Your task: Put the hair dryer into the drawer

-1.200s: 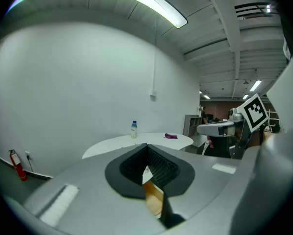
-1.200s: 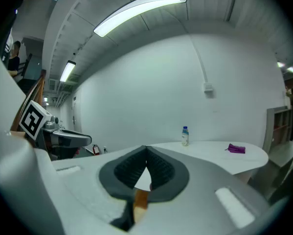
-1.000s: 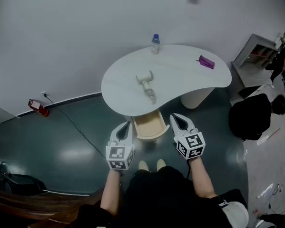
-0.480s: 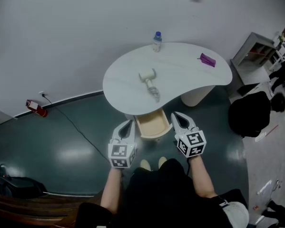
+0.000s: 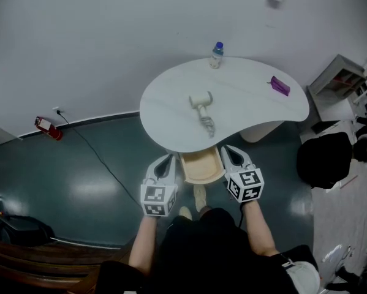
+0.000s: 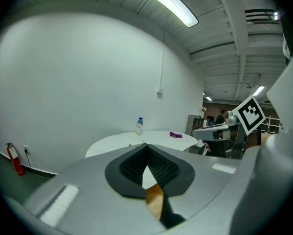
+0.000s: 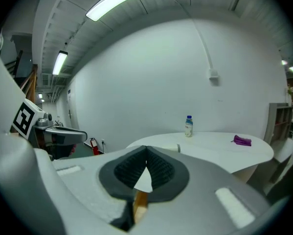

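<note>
Low in the middle of the head view, ribbed pads (image 6: 160,166) meet tip to tip on the left gripper (image 5: 165,163), and the right gripper (image 5: 228,154) is likewise closed, each holding nothing. They flank the drawer (image 5: 201,170), which stands pulled out from under the near edge of the table (image 5: 171,112) and looks empty. Just above the drawer in the frame the dryer (image 5: 202,105) lies on the tabletop, near that edge and well apart from both grippers. Its short barrel sits crosswise, left to right, while the handle, its long axis, runs down and slightly right toward the drawer; which barrel end is the nozzle I cannot tell. A bottle (image 5: 217,55) stands at the table's far edge and a purple thing (image 5: 279,86) lies toward the right. With the drawer open, the step in hand seems to be the reach for the dryer. Next, one gripper likely has to open, go up over the table edge and close across the handle, probably with a wrist turn, since the handle lies nearly in line with the approach.
</note>
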A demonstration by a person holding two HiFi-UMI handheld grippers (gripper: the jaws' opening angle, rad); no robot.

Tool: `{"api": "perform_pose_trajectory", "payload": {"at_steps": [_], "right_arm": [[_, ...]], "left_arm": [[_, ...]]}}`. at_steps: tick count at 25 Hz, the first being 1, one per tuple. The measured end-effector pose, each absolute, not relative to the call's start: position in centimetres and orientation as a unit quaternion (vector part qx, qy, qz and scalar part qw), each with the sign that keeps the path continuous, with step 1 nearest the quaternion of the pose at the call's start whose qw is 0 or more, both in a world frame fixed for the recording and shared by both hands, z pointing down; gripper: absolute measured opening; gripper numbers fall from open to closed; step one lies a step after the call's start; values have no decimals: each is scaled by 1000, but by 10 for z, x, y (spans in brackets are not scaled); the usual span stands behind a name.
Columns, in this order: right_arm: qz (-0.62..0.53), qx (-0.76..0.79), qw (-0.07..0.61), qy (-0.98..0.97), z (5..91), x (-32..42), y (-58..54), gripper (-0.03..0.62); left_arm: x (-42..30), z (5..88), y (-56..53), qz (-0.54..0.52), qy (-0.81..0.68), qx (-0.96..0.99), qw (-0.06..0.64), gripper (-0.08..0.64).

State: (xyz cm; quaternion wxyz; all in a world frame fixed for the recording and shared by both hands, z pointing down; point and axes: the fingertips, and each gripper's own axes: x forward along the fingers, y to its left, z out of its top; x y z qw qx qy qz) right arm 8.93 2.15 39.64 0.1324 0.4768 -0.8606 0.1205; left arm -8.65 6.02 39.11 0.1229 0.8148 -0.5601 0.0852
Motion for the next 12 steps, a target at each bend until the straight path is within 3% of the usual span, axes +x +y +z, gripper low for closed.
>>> {"api": "perform_pose_trajectory", "payload": {"at_steps": [12], "right_arm": [[160,448,165,-864,443,91,-94,3]], "left_arm": [[-87,421,-28,98,-587,788,156,8]]}}
